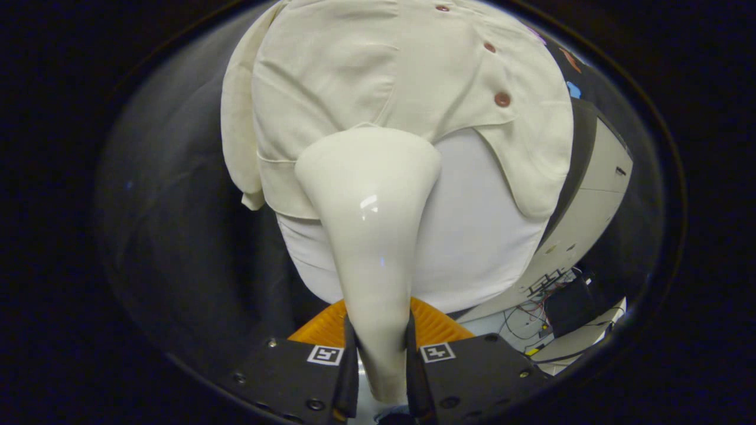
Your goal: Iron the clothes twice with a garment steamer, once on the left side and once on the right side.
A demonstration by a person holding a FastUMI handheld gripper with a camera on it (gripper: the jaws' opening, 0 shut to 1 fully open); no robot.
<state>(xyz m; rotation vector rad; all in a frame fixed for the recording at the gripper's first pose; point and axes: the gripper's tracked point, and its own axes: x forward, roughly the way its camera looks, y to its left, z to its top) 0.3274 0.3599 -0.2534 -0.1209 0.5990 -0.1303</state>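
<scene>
Gripper view puts the garment steamer [369, 236] straight ahead of me, its slim handle running up from between the jaws and flaring into a broad head. The gripper [381, 360] is clenched on that handle: both fingers [348, 369] press against its sides low down, so I have the steamer firmly grasped.

The steamer's head sits against the lower front of a cream short-sleeved shirt [407, 77], close to its hem, where a white under-layer [478, 236] hangs out below. The shirt hangs upright ahead of the jaws, its placket marked by dark red buttons [502, 99] that run up to the right of the head. An orange ribbed part [434, 327] shows just behind the fingers. Beyond the shirt to the right stands a pale panel [596, 195], with a tangle of wires [534, 313] and a dark box [570, 307] at its foot.

I judge that I am in an ironing pass, with the head on the panel left of the buttons as I see it. Whether this is the first or second pass I cannot tell from here.

The next move calls for a steady stroke along that panel, keeping the head flat to the fabric without snagging the hem. Then I would shift across the button line to the other panel.
</scene>
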